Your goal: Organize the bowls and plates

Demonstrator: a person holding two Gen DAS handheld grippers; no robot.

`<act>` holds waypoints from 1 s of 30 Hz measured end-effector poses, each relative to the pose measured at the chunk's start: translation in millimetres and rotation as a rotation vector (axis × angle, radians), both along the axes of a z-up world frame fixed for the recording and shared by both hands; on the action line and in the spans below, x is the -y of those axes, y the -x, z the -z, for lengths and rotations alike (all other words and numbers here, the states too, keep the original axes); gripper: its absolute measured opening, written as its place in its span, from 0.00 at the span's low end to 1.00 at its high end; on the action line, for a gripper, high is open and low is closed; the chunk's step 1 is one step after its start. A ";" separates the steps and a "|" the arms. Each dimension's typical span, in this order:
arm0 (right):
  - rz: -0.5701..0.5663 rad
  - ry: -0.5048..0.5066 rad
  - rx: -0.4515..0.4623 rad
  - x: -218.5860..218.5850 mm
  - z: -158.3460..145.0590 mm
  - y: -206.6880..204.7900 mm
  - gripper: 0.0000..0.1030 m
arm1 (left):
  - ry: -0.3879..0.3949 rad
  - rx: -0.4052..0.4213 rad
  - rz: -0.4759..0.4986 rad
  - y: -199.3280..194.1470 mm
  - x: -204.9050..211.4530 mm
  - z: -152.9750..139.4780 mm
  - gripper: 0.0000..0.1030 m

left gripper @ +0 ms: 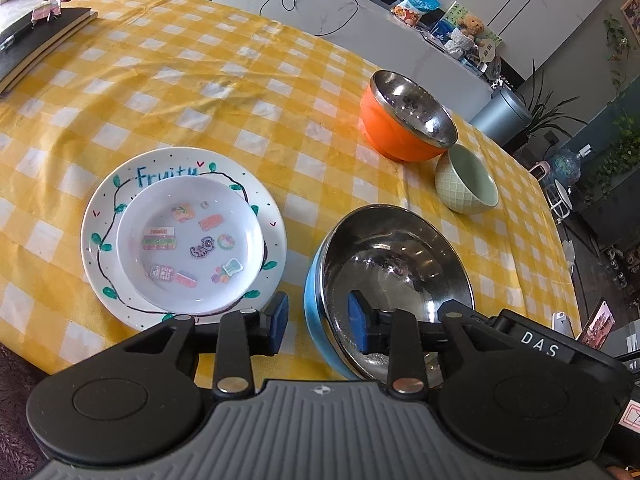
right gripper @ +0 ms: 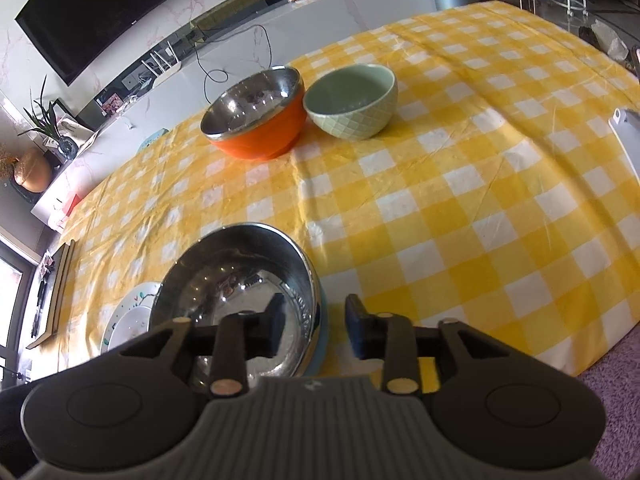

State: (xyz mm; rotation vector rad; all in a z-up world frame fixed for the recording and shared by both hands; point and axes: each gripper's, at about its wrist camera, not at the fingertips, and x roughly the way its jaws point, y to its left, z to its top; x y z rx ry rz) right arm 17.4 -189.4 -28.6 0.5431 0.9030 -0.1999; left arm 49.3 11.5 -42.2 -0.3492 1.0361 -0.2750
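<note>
A: Where is the blue bowl (left gripper: 384, 280) to be found?

B: It is set on the yellow checked table (left gripper: 240, 80), near the front edge; its rim is straddled by both grippers. The left gripper (left gripper: 318, 324) is seen partly open, one pad outside the blue wall and one inside the steel; no pad is seen pressing on the rim.

A: And the right gripper (right gripper: 316, 328)?

B: It is likewise held partly open across the opposite rim; a gap is visible on both sides, so nothing is gripped.

A: What else is laid out?

B: A white sticker bowl (left gripper: 190, 240) is stacked on the painted plate (left gripper: 96, 236), just beside the blue bowl; farther back, an orange bowl (left gripper: 400, 120) and a green bowl (left gripper: 466, 180) are placed close together, whether touching cannot be told.
</note>
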 end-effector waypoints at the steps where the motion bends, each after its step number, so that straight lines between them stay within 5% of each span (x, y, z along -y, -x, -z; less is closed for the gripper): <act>1: 0.000 0.005 0.010 0.0 -1.9 0.8 0.36 | 0.002 0.007 -0.002 0.1 -1.1 -1.8 0.42; 7: -0.009 0.049 0.064 -3.6 -14.0 5.2 0.41 | 0.004 0.069 0.013 2.4 -3.5 -14.7 0.50; 23: -0.036 0.207 0.177 -7.1 -43.3 -5.7 0.53 | -0.086 0.228 0.075 -19.8 1.0 -52.1 0.51; 27: -0.005 0.236 0.185 -3.6 -48.6 -16.7 0.74 | -0.110 0.253 0.103 -31.9 7.4 -59.2 0.51; 30: -0.008 0.269 0.197 -0.1 -52.3 -26.8 0.74 | -0.128 0.260 0.125 -43.7 14.2 -63.5 0.51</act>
